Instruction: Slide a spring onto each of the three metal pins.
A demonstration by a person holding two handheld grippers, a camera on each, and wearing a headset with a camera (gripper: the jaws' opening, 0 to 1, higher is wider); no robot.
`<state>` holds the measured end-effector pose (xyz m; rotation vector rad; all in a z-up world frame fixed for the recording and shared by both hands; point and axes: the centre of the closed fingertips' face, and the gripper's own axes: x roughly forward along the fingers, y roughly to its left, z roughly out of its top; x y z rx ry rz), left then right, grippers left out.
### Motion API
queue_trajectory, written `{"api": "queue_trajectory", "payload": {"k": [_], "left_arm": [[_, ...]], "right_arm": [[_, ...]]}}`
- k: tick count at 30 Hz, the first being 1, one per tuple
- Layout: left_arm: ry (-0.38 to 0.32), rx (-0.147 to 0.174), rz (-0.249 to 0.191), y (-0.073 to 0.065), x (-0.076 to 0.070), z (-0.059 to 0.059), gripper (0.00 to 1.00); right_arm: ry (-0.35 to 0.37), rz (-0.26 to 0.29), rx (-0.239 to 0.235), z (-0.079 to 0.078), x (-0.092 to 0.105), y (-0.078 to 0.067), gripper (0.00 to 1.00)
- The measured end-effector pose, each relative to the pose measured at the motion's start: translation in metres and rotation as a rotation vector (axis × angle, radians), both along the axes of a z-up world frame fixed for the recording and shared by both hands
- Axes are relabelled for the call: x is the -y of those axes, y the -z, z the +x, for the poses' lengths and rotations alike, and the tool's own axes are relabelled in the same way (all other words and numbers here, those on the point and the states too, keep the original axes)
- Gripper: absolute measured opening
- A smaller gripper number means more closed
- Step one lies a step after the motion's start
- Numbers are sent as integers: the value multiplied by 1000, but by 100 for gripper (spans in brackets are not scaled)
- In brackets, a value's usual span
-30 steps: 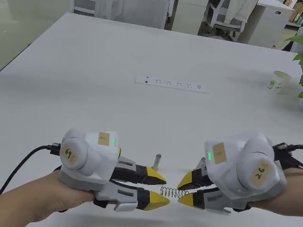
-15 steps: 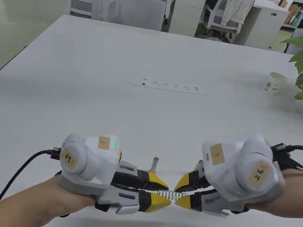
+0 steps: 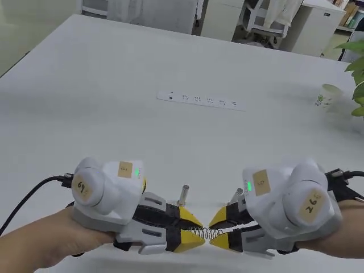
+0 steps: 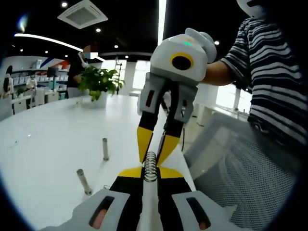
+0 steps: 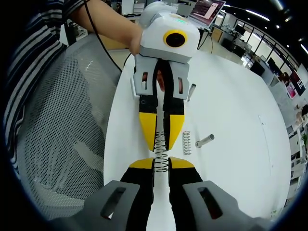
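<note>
Left tongs (image 3: 193, 230) and right tongs (image 3: 218, 229) face each other tip to tip, low over the near edge of the desk (image 3: 142, 68), one in each hand. Both are clamped on the same spring (image 3: 206, 231), one end apiece. The spring lies level and bridges the short gap between the yellow tips, off the desk surface.

Left gripper view: own jaws pinched together on the near end of the coil, and the right tongs' jaws narrow to a V on the far end. Right gripper view: the same seen from the other side, with the coil straight between the two pairs of tips.

First pin (image 3: 183, 195) stands upright on the desk just behind the meeting tips, bare. Second pin (image 3: 236, 197) is just beside the right tongs' body, partly hidden by it, also bare.

Loose spring (image 5: 186, 143) lies flat on the desk near the held one, with a pin just beside it.

Power strip (image 3: 199, 100) sits mid-desk, well apart from the work. Paper cup (image 3: 327, 95) and plant (image 3: 358, 62) are by the desk's far right edge. Mesh chair (image 5: 72, 144) is off the near edge. Striped shirt (image 4: 269, 72) shows behind the right tongs.
</note>
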<state>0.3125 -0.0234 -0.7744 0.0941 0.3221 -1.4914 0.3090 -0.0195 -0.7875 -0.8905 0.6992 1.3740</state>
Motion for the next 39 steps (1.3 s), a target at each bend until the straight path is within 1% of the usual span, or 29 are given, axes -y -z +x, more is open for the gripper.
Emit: {"api": "queue_trajectory", "payload": {"k": [2,7,8,9,11,13,20,26,30,34,36,39], "left_arm": [[7,-1,3,1,0,-1,2],[20,-5,8,3,-3,-2,2],[26,-7,4,3,-3,-3,2],[27,-14,1,2,-3,-4,2],[27,-15,-2,2,-3,-4,2],[27,-17,-1,3,-3,-3,2],[32,-20,2,3,-6,-4,2],[37,-23,3,3,-7,-5,2],[37,-23,4,2,-7,-6,2],[38,-26,6,2,-8,-6,2],[37,-28,7,3,-8,-6,2],[32,-25,8,3,-8,-6,2]], "right_arm": [[12,7,-10,-1,-1,1,8],[15,21,-14,-2,-2,3,8],[18,22,-22,-3,-2,4,8],[21,21,-25,-3,-1,5,9],[24,19,-17,-1,1,7,11],[34,29,-29,-2,2,6,12],[52,40,-37,-2,8,9,10],[40,64,-31,-4,4,7,9],[33,60,-32,-5,4,8,8],[23,65,-25,-6,3,7,8],[25,71,-30,-6,3,7,7],[12,76,-8,-5,4,6,7]]}}
